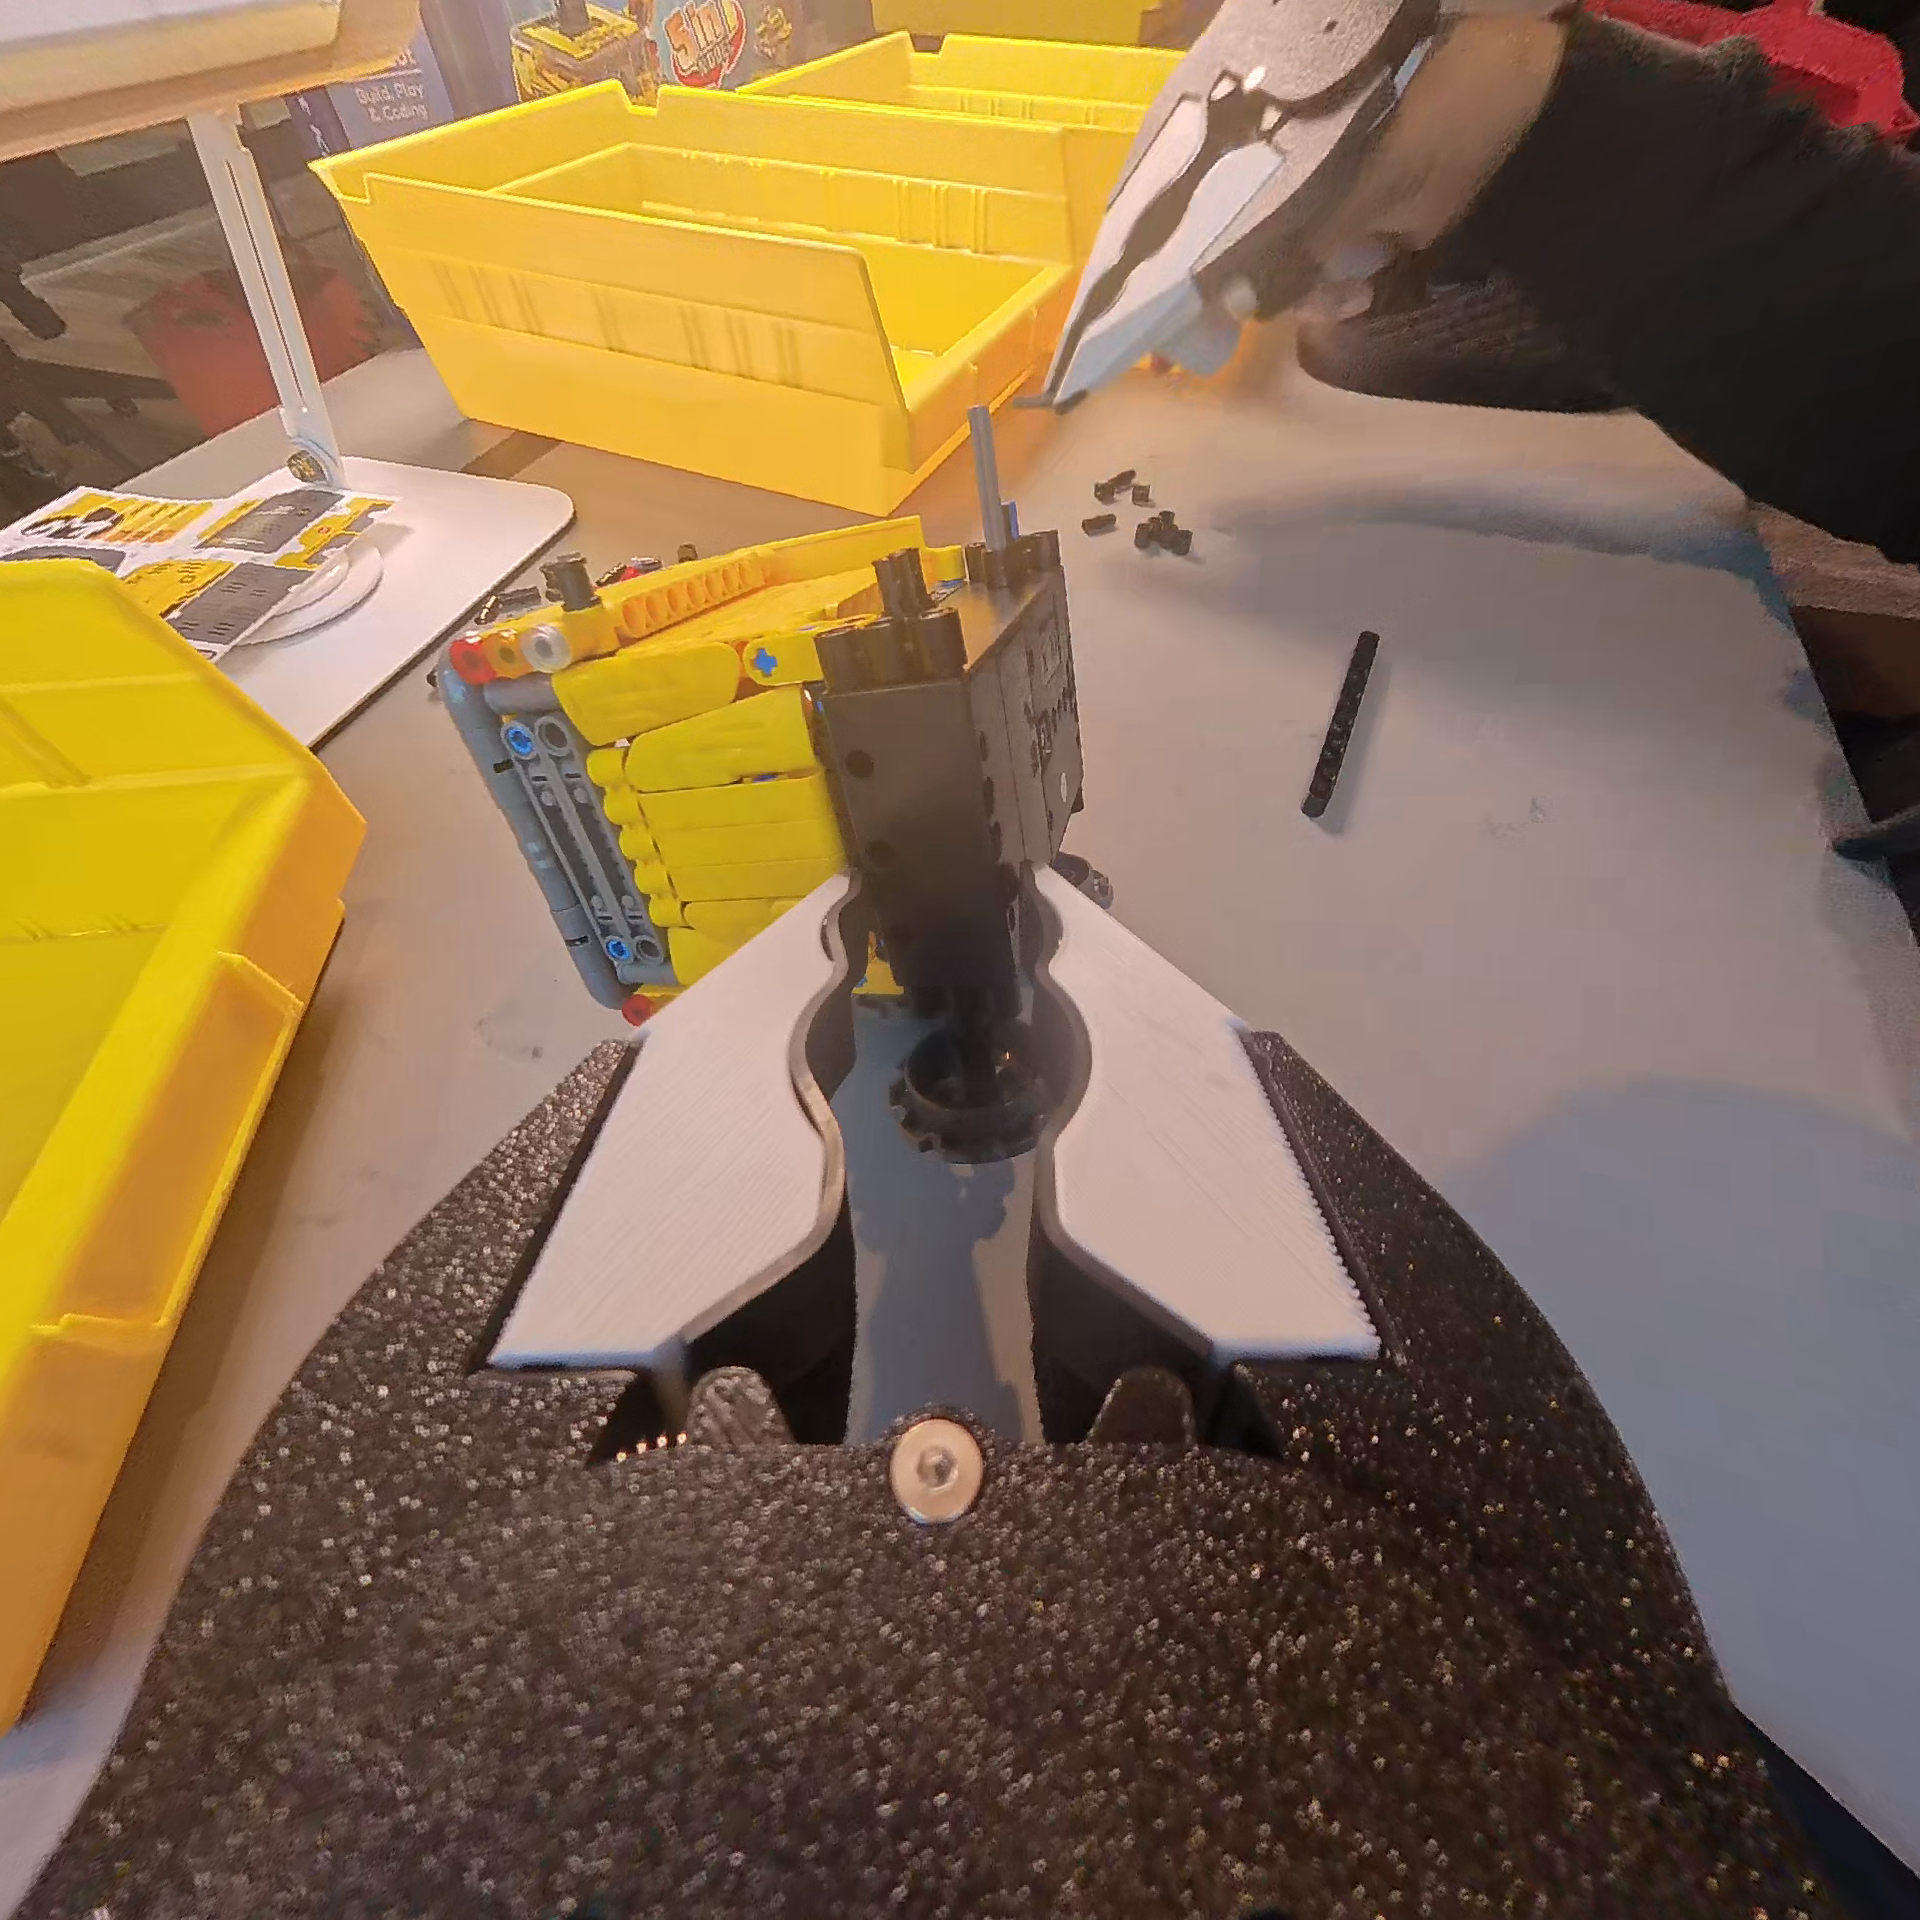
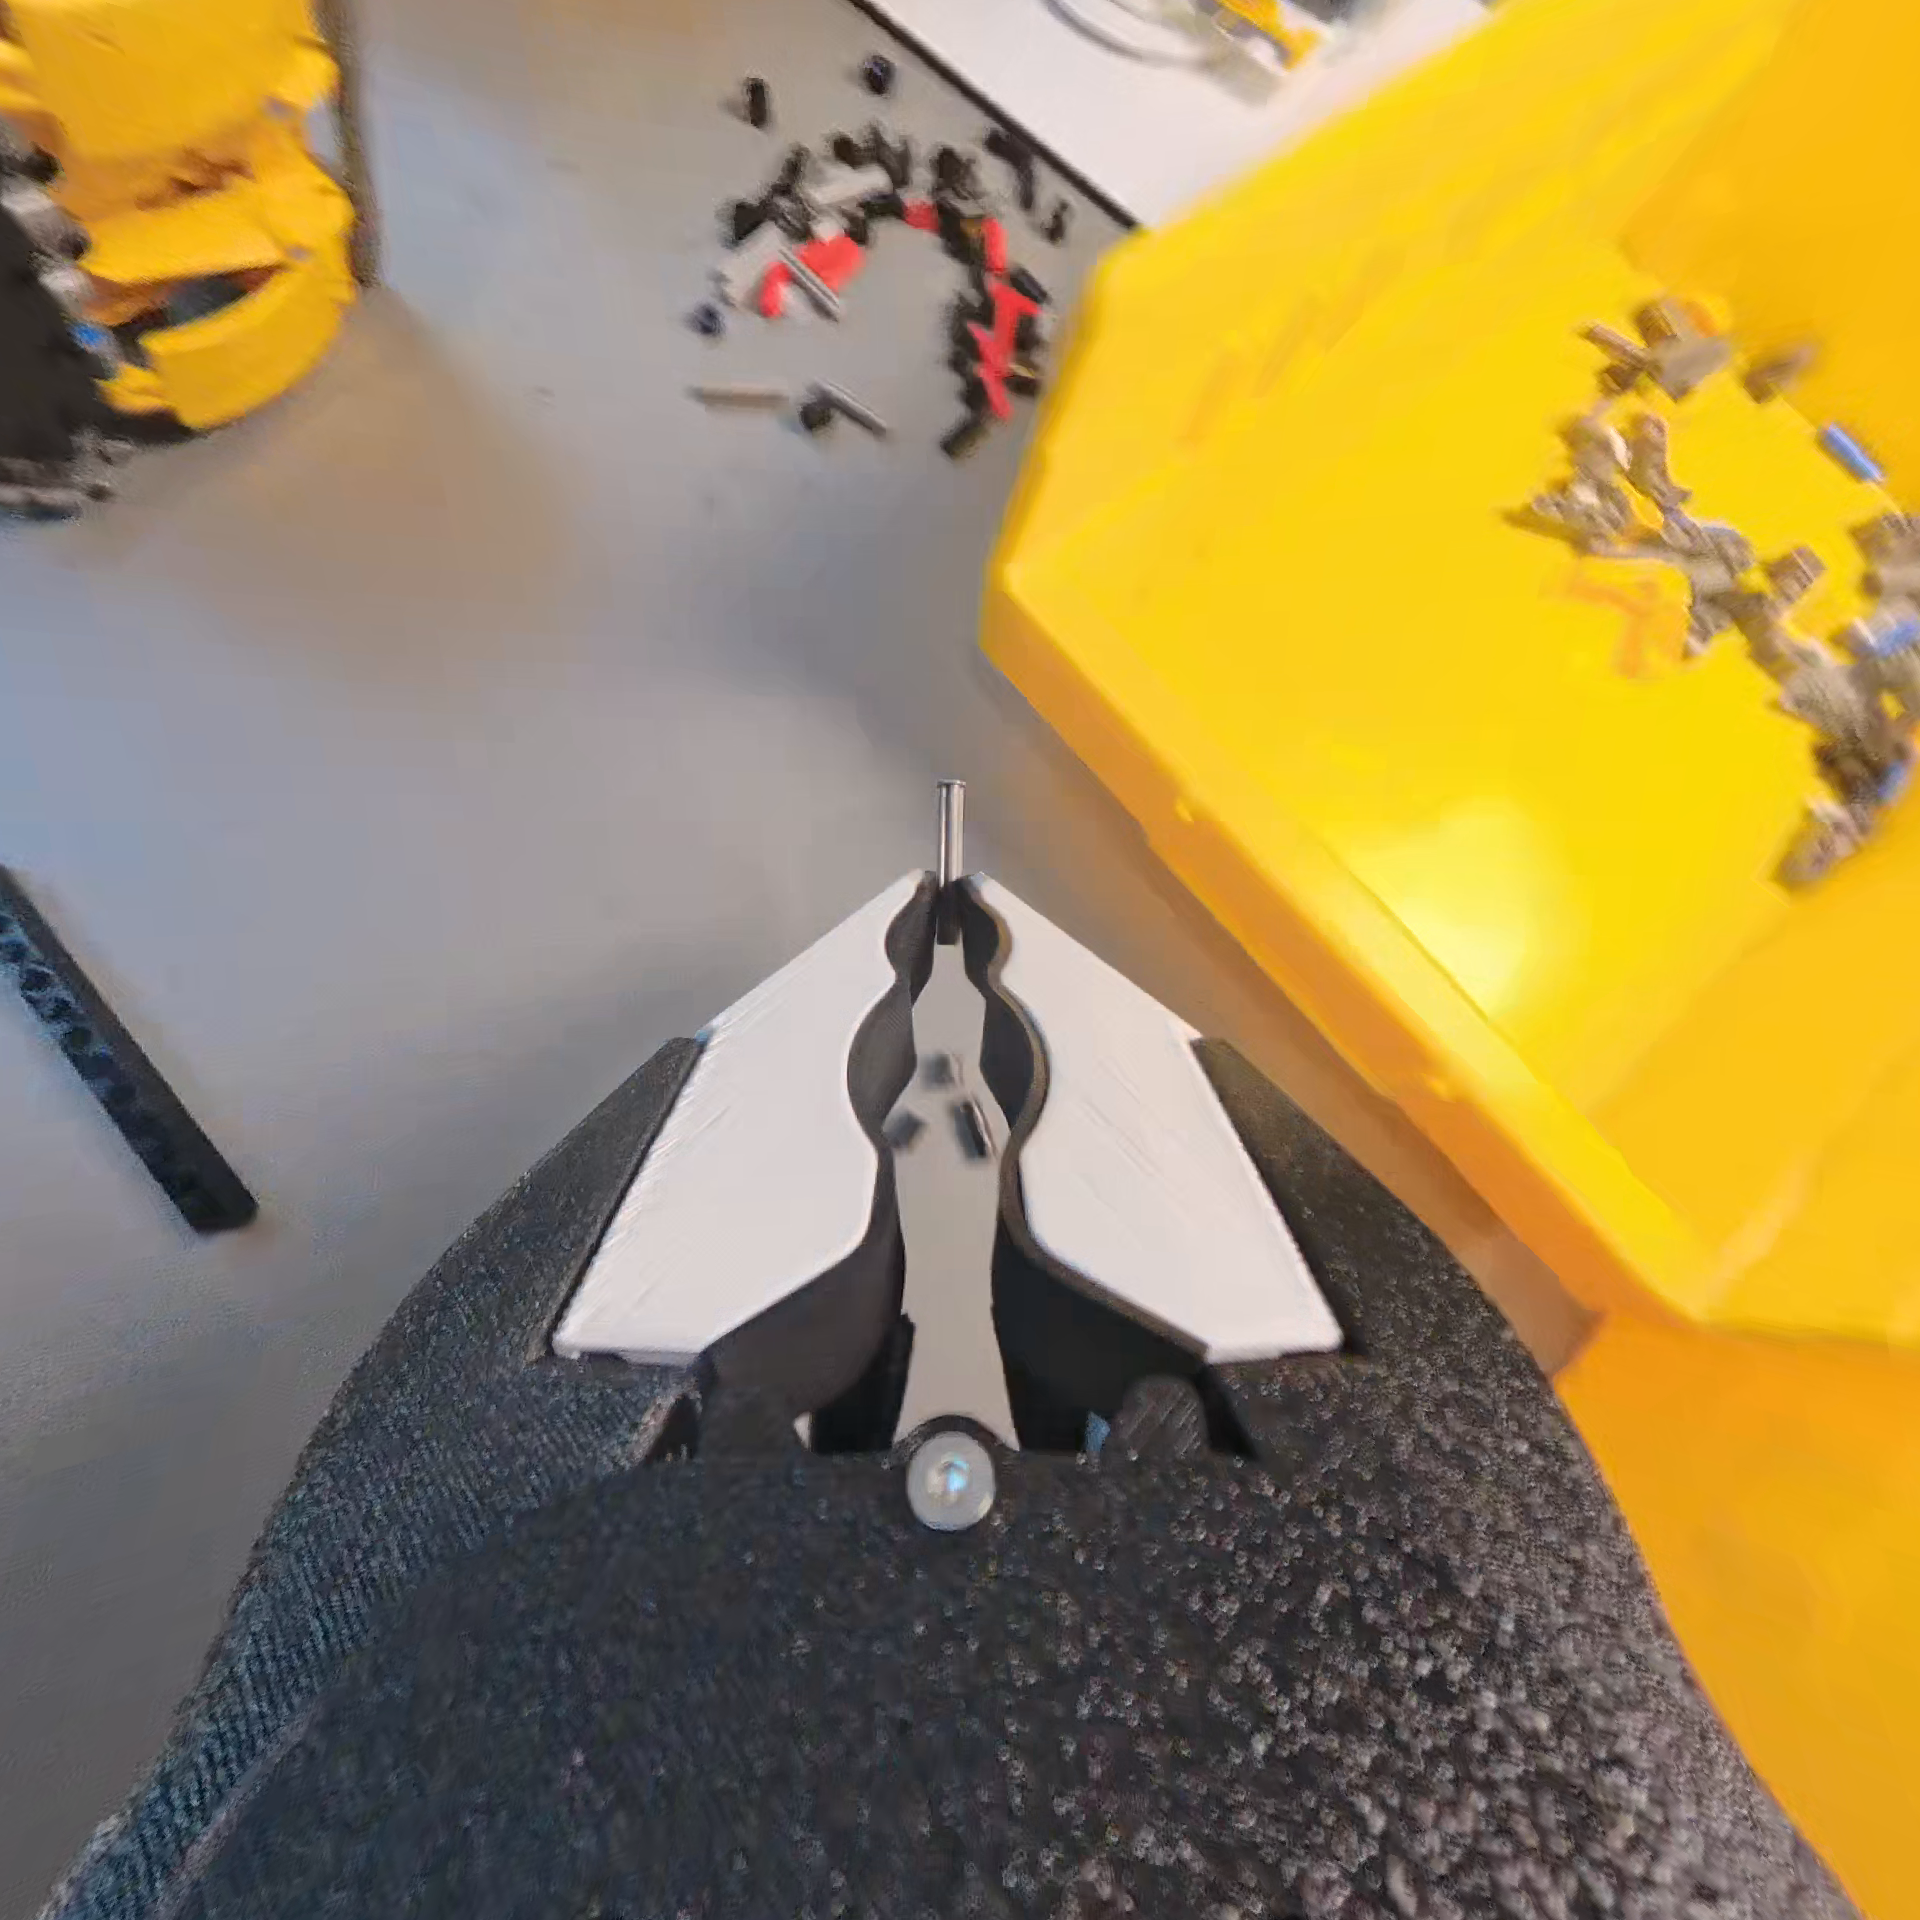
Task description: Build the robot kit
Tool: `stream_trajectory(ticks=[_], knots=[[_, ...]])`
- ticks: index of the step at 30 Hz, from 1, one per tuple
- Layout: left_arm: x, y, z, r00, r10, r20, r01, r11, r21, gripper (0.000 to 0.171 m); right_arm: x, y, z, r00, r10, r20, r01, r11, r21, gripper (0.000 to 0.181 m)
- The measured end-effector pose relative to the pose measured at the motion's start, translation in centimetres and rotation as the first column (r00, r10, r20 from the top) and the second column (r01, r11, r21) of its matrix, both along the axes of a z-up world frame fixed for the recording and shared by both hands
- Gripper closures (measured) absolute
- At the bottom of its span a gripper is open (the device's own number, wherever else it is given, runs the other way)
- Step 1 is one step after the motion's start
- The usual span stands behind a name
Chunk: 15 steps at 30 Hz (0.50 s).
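Note:
My left gripper (image 1: 940, 883) is shut on the black block of a yellow and black toy brick model (image 1: 727, 769) that stands on the grey table (image 1: 1351, 1039). A grey axle (image 1: 984, 478) sticks up from the model's top, and a black gear (image 1: 971, 1101) sits under my fingers. My right gripper (image 2: 943, 883) is shut on a thin grey pin (image 2: 947, 831) that sticks out past its tips. It also shows in the left wrist view (image 1: 1060, 390), held by a gloved hand (image 1: 1610, 239) above and right of the model, near the yellow bin.
Yellow bins stand at the back (image 1: 675, 312) and at the left (image 1: 135, 935). Another bin (image 2: 1455, 623) with small grey parts is at my right. Loose black and red pieces (image 2: 894, 270) lie on the table. A long black beam (image 1: 1340, 722) and a printed sheet (image 1: 187, 551) lie nearby.

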<state>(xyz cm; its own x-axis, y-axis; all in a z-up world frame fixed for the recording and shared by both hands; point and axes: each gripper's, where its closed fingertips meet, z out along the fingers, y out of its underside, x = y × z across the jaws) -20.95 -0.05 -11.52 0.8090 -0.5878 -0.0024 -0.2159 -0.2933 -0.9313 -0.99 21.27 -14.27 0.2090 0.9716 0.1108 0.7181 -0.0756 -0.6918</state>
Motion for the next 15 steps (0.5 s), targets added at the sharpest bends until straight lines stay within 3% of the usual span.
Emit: stream_trajectory(ticks=[4,8,12,15], knots=[[0.1,0.0,0.0,1.000,-0.002,-0.004,0.002,1.000,0.003,0.145,5.9,1.3,-2.3,0.990,-0.122,0.068,0.124,0.992,-0.025,0.177],[0.1,0.0,0.0,1.000,-0.004,0.007,0.004,1.000,0.006,0.145,7.3,0.7,-4.6,0.985,-0.136,0.106,0.140,0.990,-0.024,0.177],[0.1,0.0,0.0,1.000,-0.005,0.005,0.005,1.000,0.011,0.145,5.7,0.8,-2.0,0.991,-0.134,0.004,0.134,0.990,0.037,0.155],[0.2,-0.1,0.0,1.000,-0.007,0.003,0.007,1.000,0.012,0.145,-0.3,-3.7,1.9,0.979,0.041,-0.202,-0.044,0.999,-0.010,0.148]])
